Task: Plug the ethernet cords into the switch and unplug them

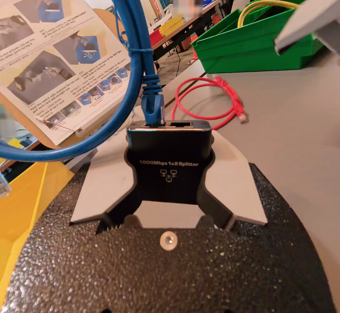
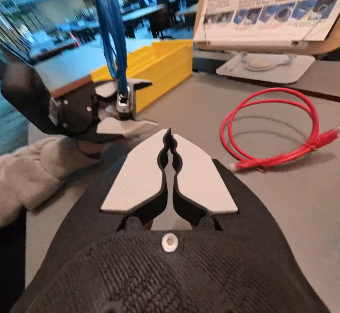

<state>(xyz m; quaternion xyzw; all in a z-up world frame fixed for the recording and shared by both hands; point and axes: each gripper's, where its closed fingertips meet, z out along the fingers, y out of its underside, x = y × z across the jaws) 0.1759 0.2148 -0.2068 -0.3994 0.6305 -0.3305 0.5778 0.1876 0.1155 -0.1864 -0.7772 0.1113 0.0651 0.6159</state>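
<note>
The grey surface [image 2: 257, 230] carries a coiled red ethernet cord [image 2: 272, 129], lying ahead and right of the empty, clenched right hand-held gripper [image 2: 170, 135], the nearer one. The left hand-held gripper [image 1: 169, 138] grasps the black switch [image 1: 169, 157], ports up, blue ethernet cord [image 1: 152, 105] plugged in.

blue cord [image 1: 117, 76]: loop cut off at top, left edges | switch [image 2: 127, 100]: ports blurred
</note>
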